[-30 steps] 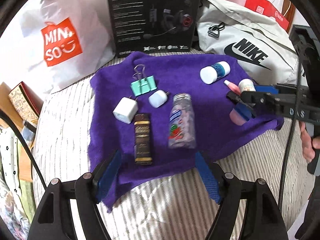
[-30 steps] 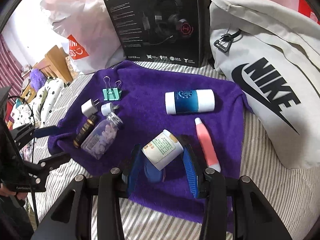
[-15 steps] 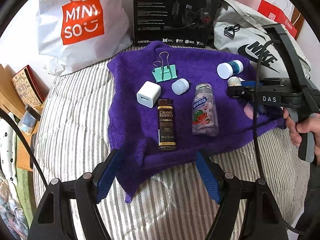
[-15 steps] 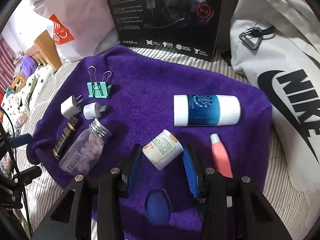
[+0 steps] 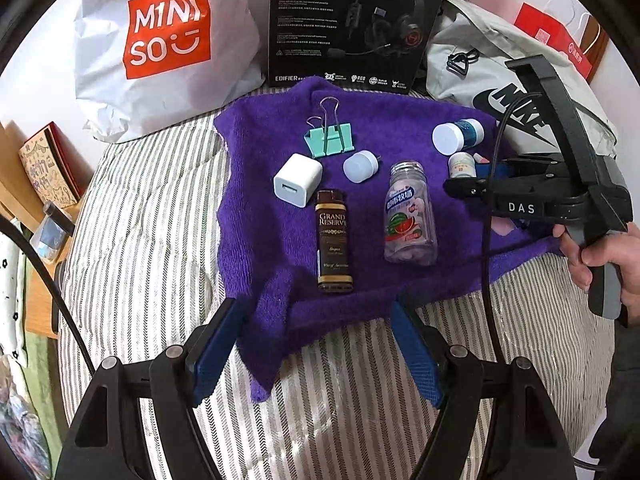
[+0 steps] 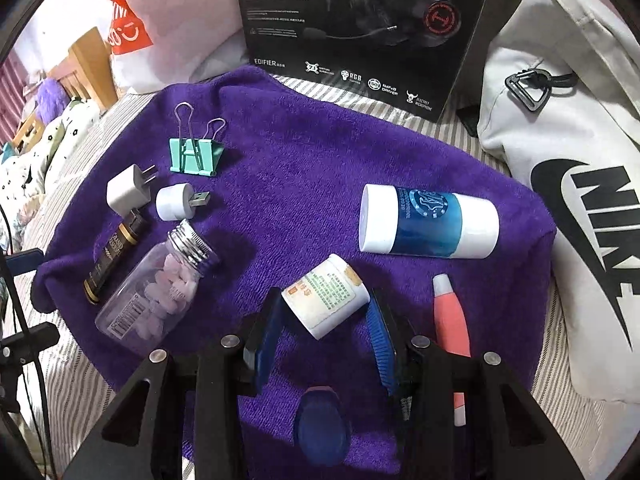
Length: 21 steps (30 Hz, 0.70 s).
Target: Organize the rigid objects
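Observation:
My right gripper (image 6: 326, 308) is shut on a small white jar (image 6: 324, 300) and holds it tilted just above the purple towel (image 6: 304, 168). Below its fingers lies a blue oval piece (image 6: 320, 428). A pink tube (image 6: 450, 316) lies to its right and a blue-and-white container (image 6: 428, 226) ahead. My left gripper (image 5: 316, 344) is open at the towel's near edge (image 5: 280, 320), with nothing between its fingers. In front of it lie a brown mini bottle (image 5: 334, 240), a clear candy bottle (image 5: 408, 220), a white charger (image 5: 298, 178), a white USB plug (image 5: 360, 166) and a teal binder clip (image 5: 330, 142).
The towel lies on striped bedding (image 5: 152, 240). Behind it stand a white Miniso bag (image 5: 160, 40), a black headset box (image 5: 352, 20) and a white Nike bag (image 6: 560, 160). A person's hand (image 5: 600, 256) holds the right gripper's handle. Wooden furniture (image 5: 36, 184) sits at the left.
My right gripper carried the white jar forward over the towel, so the blue oval piece now lies behind its fingers. My left gripper drew back and left; it stays open.

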{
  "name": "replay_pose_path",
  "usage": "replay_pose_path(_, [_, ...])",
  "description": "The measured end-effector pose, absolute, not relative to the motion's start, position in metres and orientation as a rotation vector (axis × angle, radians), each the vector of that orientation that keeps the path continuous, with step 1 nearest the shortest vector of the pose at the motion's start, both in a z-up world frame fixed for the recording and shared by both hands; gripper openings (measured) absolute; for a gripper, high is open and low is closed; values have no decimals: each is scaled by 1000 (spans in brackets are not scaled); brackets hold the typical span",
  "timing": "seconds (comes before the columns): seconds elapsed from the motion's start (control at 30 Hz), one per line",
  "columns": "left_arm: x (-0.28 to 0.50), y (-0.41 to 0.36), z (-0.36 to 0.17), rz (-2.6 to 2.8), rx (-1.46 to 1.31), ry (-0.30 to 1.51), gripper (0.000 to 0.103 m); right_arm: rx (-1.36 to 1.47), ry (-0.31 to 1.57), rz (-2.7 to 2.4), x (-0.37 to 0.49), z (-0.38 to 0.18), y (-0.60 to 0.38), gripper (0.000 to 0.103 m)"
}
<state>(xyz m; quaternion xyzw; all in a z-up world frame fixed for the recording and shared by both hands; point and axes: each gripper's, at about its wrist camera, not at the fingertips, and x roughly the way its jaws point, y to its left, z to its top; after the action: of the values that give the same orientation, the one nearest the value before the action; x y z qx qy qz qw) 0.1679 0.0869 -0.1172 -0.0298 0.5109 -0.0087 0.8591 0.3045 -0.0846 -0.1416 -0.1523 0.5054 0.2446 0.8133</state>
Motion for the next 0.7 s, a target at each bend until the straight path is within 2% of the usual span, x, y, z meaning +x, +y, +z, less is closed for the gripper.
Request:
replay_pose_path(0.47, [159, 84, -122, -20, -75, 1100, 75, -326, 1094, 511, 297, -130, -94, 44])
replay_pose_path(0.7, [153, 82, -121, -3, -77, 1106, 76, -308, 1064, 490, 289, -113, -103, 54])
